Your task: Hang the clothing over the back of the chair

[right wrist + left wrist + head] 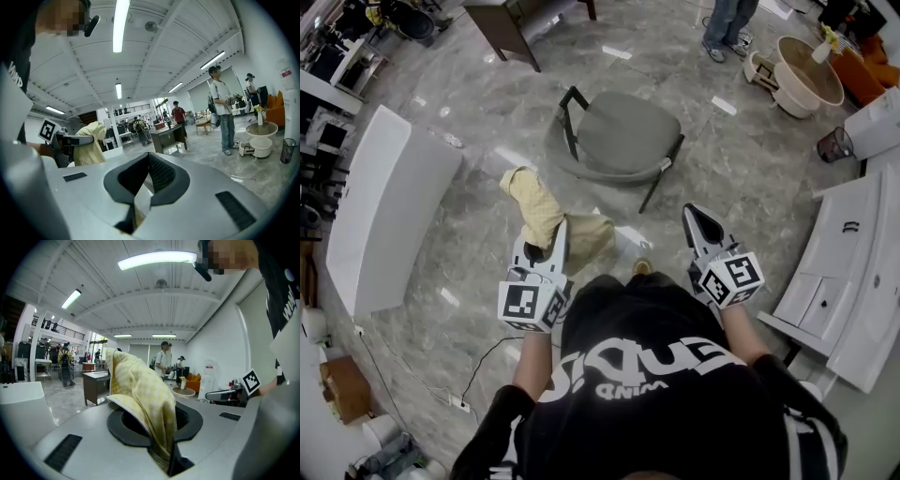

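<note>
- My left claw (547, 249) is clamped on the yellow clothing (539, 202).
- My right claw (701, 221) is pressed together, empty.
- The chair (619, 139) stands ahead, between both claws.

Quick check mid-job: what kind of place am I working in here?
Likely a large open showroom-like hall: polished stone-look floor, loose furniture such as a grey chair and white cabinet, and a person standing about.

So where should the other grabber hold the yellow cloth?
Probably the loose fold of the yellow cloth that sags to the right of the left gripper, which pinches its near edge. The right gripper is empty on that side, so come in from the right.
</note>
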